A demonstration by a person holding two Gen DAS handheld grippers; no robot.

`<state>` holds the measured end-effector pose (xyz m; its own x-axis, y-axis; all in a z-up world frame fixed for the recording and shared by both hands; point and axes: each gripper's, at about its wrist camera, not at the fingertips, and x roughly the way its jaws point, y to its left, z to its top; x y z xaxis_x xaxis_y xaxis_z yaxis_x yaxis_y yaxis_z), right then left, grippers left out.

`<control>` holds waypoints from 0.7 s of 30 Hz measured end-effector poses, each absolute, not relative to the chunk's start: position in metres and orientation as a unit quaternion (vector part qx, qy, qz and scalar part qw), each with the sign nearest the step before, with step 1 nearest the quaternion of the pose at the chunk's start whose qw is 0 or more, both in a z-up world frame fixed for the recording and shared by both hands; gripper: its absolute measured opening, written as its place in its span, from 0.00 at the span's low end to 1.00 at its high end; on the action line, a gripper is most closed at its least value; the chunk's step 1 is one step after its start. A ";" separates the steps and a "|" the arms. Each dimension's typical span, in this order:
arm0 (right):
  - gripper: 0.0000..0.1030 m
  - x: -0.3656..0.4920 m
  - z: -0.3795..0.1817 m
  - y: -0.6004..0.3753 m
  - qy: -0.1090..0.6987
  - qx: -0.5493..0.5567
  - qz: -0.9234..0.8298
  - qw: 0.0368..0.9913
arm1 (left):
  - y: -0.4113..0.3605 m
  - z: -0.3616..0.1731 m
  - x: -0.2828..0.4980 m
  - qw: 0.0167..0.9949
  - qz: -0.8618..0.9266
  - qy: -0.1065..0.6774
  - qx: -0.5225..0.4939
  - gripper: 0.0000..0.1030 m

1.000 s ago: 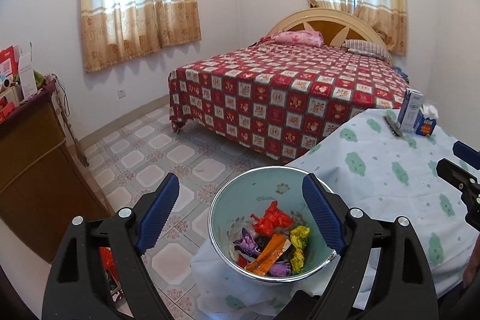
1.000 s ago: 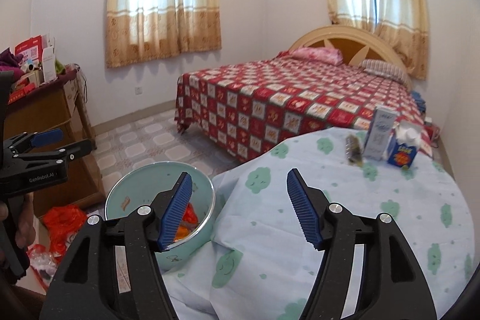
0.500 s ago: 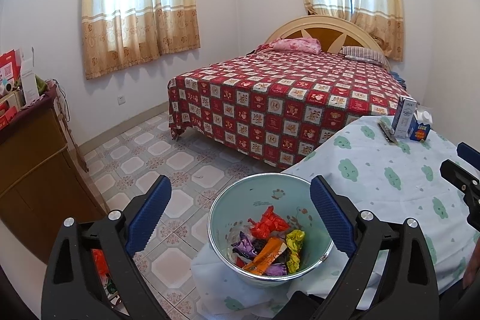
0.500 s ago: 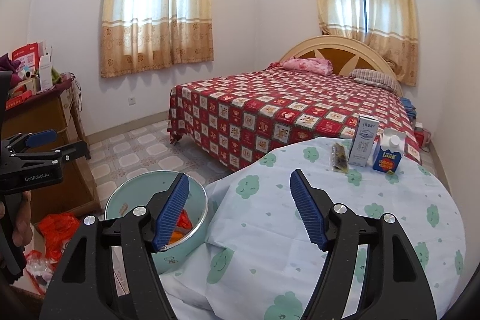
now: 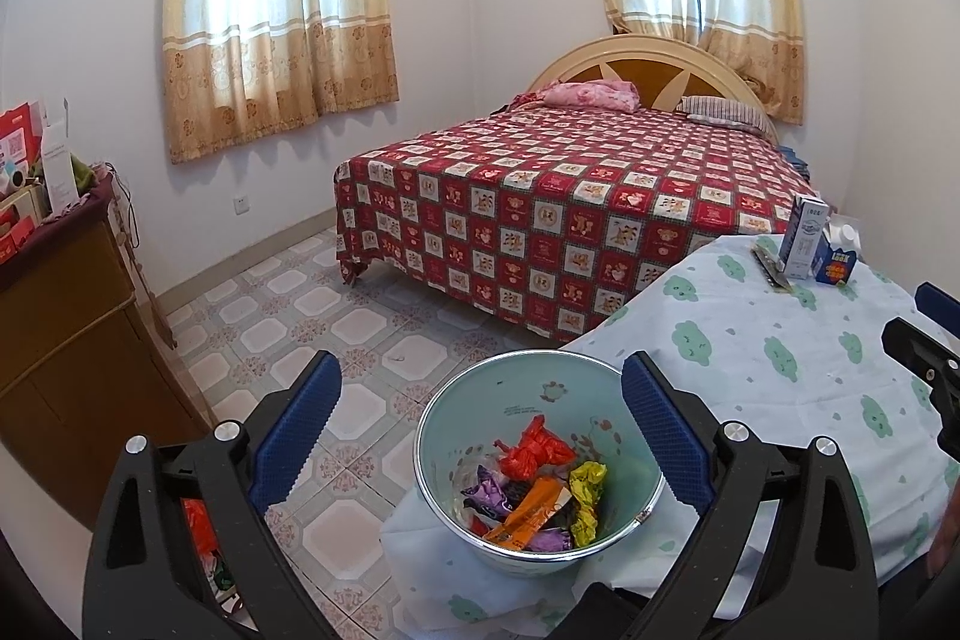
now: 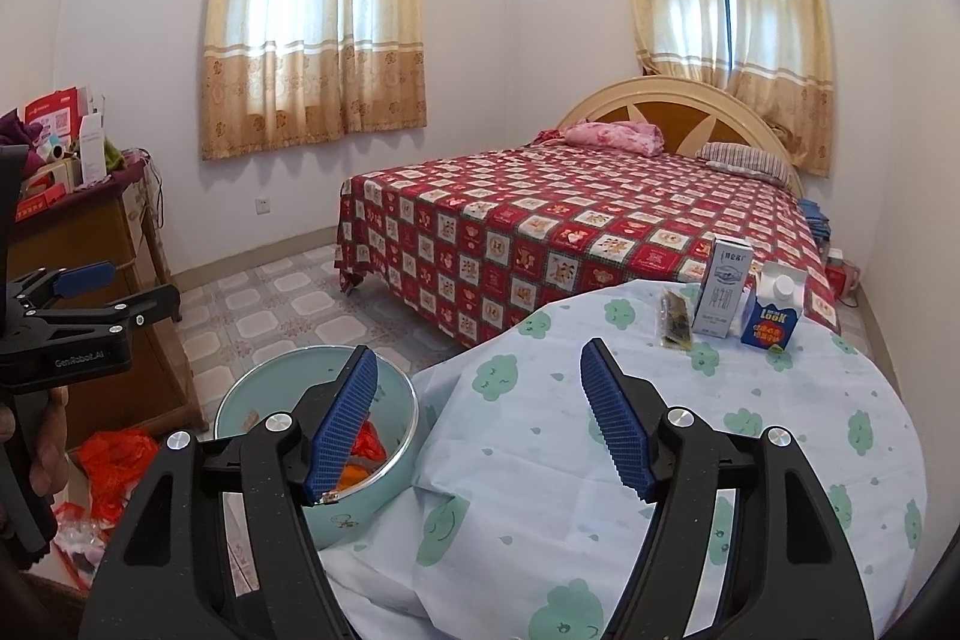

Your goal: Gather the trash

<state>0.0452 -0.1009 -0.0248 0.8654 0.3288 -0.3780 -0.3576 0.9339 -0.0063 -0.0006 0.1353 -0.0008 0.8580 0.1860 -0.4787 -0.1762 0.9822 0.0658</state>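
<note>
While my left gripper point(image 5: 480, 421) hangs over the bowl point(image 5: 612, 538), its jaws, just widened, stand wide with nothing clamped. Wrappers point(image 5: 534, 490) lie inside the bowl at 6 o'clock. My right gripper point(image 6: 480, 424) is half open, empty, above the tablecloth point(image 6: 720, 400); a dark wrapper point(image 6: 675, 319) lies at 1 o'clock beside cartons point(image 6: 723, 295).

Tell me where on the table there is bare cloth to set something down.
The middle of the cloud-print tablecloth lies bare, from the green bowl of wrappers at its near-left edge across to the far edge. Crowded: the far-right corner, where a dark wrapper, a white milk carton and a blue carton stand close together.
</note>
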 end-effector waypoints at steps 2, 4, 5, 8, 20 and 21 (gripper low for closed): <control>0.68 0.044 -0.024 -0.100 0.188 -0.039 0.177 0.965 | 0.135 -0.001 -0.001 0.964 0.094 0.249 0.010 0.90; 0.68 0.044 -0.023 -0.100 0.187 -0.039 0.177 0.966 | 0.135 0.001 -0.002 0.965 0.092 0.247 0.010 0.90; 0.68 0.043 -0.023 -0.100 0.186 -0.038 0.177 0.966 | 0.135 0.003 -0.002 0.965 0.091 0.247 0.009 0.90; 0.68 0.041 -0.021 -0.099 0.184 -0.038 0.177 0.966 | 0.135 0.005 -0.001 0.965 0.091 0.245 0.010 0.90; 0.72 0.040 -0.022 -0.100 0.180 -0.037 0.175 0.967 | 0.134 0.007 -0.003 0.966 0.087 0.242 0.015 0.90; 0.73 0.041 -0.022 -0.101 0.180 -0.037 0.174 0.968 | 0.133 0.008 -0.003 0.966 0.085 0.242 0.016 0.90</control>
